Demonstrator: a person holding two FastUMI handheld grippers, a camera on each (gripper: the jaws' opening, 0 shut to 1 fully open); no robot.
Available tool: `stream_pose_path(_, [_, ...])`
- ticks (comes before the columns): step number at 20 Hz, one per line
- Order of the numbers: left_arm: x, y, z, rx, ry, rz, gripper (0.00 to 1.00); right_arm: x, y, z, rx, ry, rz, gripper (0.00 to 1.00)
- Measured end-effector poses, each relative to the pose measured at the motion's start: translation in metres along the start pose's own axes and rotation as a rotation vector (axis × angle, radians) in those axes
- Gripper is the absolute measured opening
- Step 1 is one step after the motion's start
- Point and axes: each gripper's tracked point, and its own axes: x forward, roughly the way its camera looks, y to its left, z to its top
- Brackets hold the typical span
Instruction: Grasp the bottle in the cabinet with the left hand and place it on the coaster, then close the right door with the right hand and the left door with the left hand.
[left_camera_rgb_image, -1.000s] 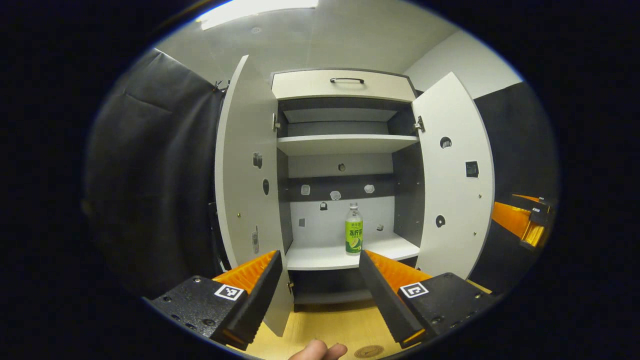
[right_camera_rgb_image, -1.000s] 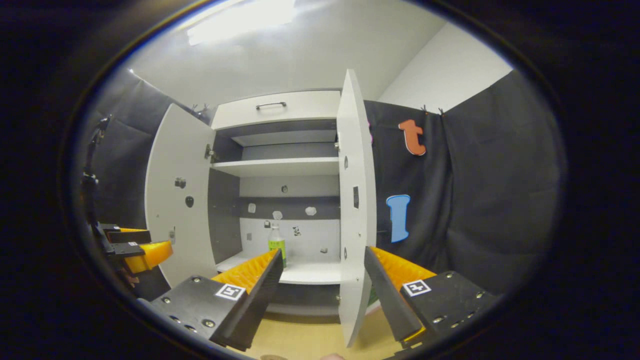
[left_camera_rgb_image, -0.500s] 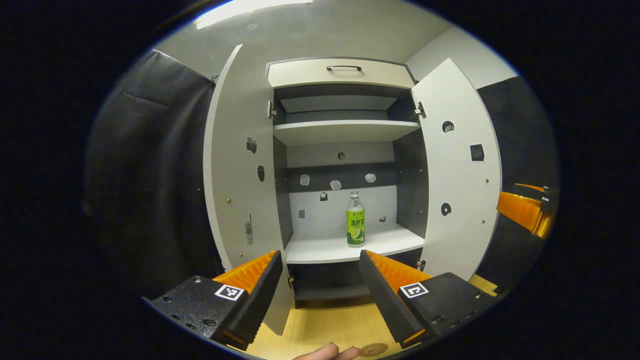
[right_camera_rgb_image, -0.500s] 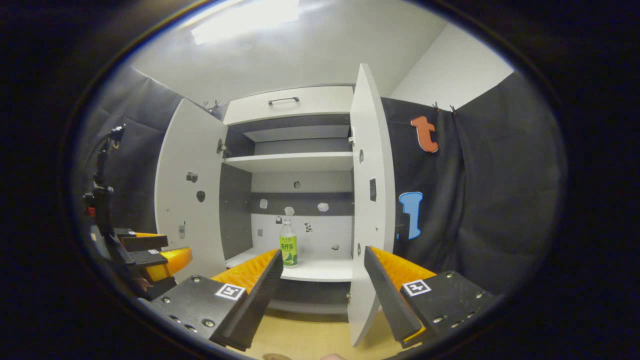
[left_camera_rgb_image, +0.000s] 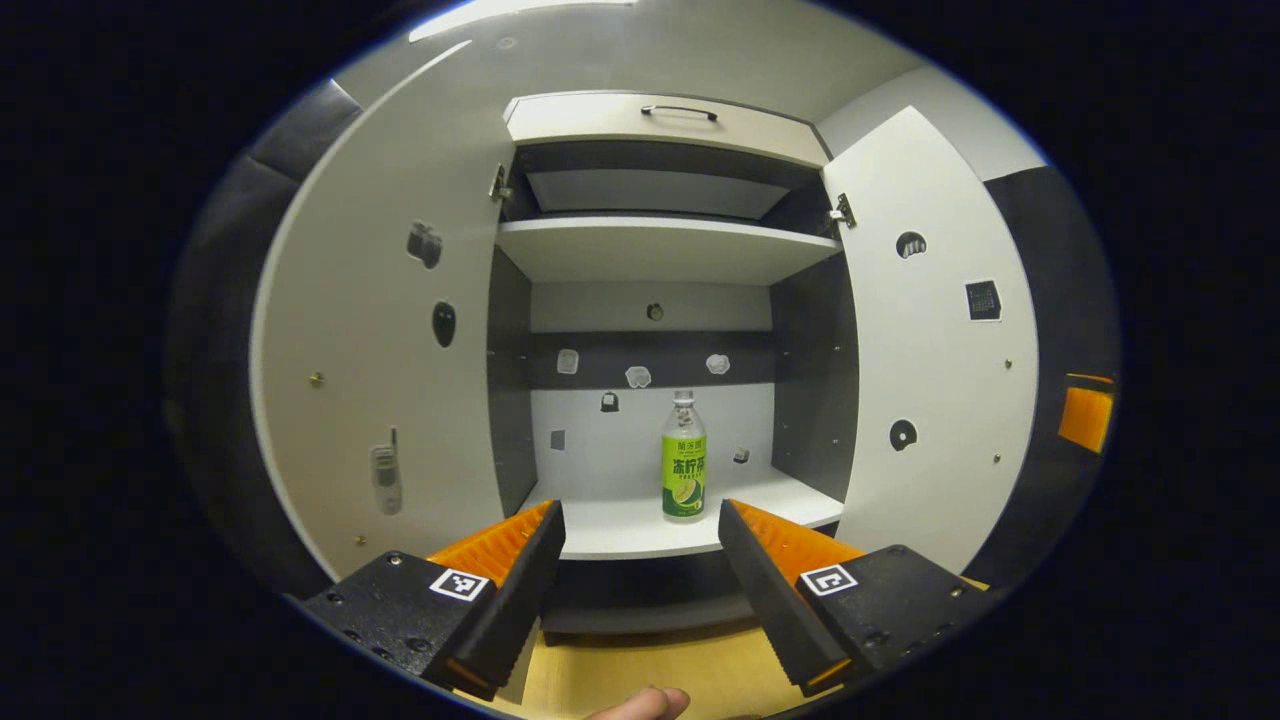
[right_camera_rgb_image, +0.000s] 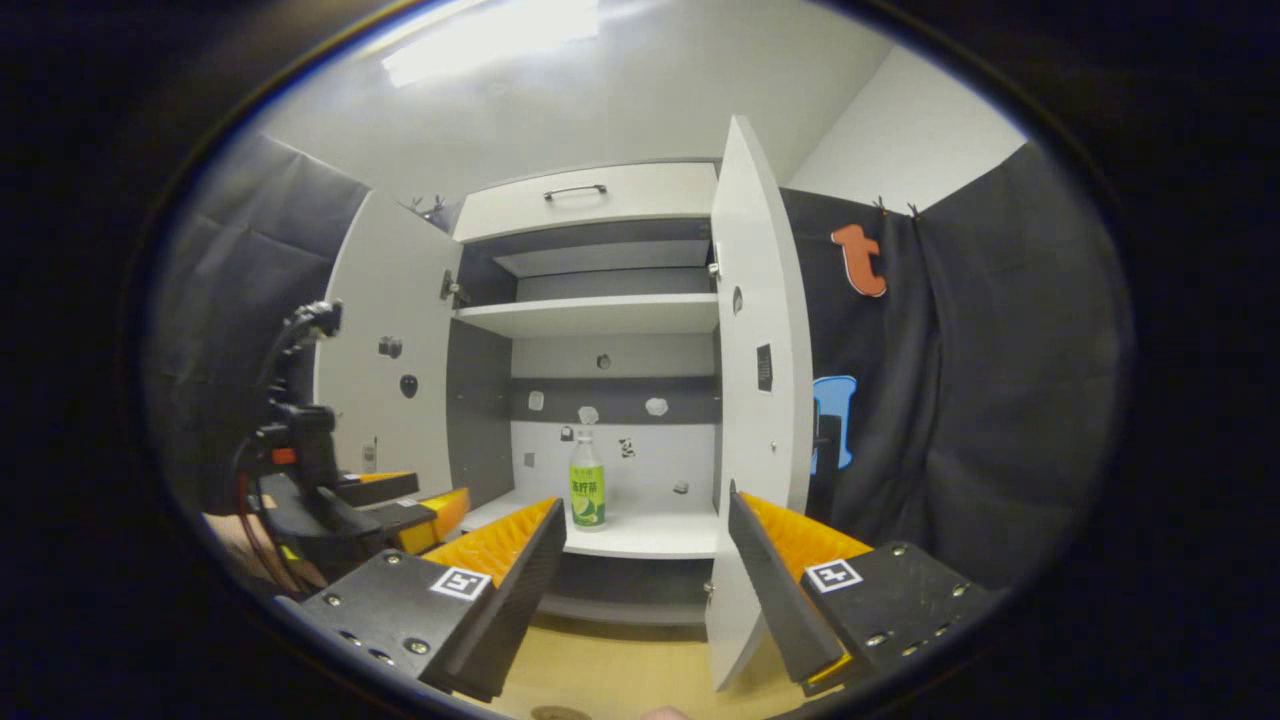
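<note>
Two doors of the white cabinet (left_camera_rgb_image: 660, 110) are standing open as the left hand-held gripper (left_camera_rgb_image: 640, 560), fingers spread and empty, is lining up on the clear green-labelled plastic bottle (left_camera_rgb_image: 684, 457) upright on the lower shelf (left_camera_rgb_image: 610, 525), needing a forward reach and pinch.

The cabinet's lower shelf (left_camera_rgb_image: 640, 525) is a white board with 1 thing on it: a bottle (left_camera_rgb_image: 684, 455) with a green label, standing upright toward the shelf's right half, apart from the side walls. The upper shelf (left_camera_rgb_image: 655, 245) is white too. Below the cabinet lies a light wooden bench (left_camera_rgb_image: 640, 675).
</note>
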Motion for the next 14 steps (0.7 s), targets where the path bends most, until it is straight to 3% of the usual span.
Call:
stream_pose_path(3, [0.042, -0.007, -0.004, -0.061, -0.007, -0.032, 0.98, 0.002, 0.000, 0.002, 0.001, -0.006, -0.008, 0.99])
stream_pose_path(8, [0.114, -0.021, -0.011, -0.075, -0.005, -0.083, 0.99, 0.008, 0.001, -0.002, -0.012, 0.004, -0.024, 0.98])
stream_pose_path(10, [0.141, -0.026, -0.013, -0.084, 0.002, -0.091, 0.99, 0.008, 0.000, -0.005, -0.018, 0.011, -0.032, 0.94])
stream_pose_path(14, [0.191, -0.030, -0.012, -0.076, -0.013, -0.077, 0.99, 0.006, -0.008, -0.009, -0.041, 0.020, -0.067, 0.98])
